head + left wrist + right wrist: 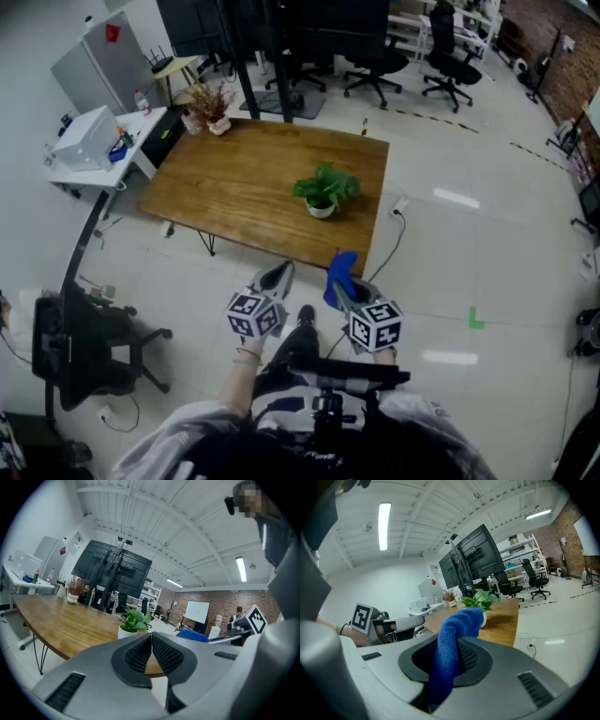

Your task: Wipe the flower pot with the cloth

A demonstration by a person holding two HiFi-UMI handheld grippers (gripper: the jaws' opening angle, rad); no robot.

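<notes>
White flower pot (321,210) on brown wooden table (225,187), seen whole only in head view. Gripper views alone show jaws: right gripper (457,639) pinches blue cloth (457,618); left gripper (151,641) apparently fully closed, empty.

Blue cloth (452,653), white flower pot (321,210), brown table (234,178)
The cloth is bright blue all over. The flower pot is white and its leaves (326,185) are green. The table is brown wood with darker streaks. The left gripper (151,638) and the right gripper (458,644) are grey, with black bumpy pads (166,654). Their cubes (253,314) have black and white squares. The floor (450,141) is pale, with one small green mark (476,320).
</notes>
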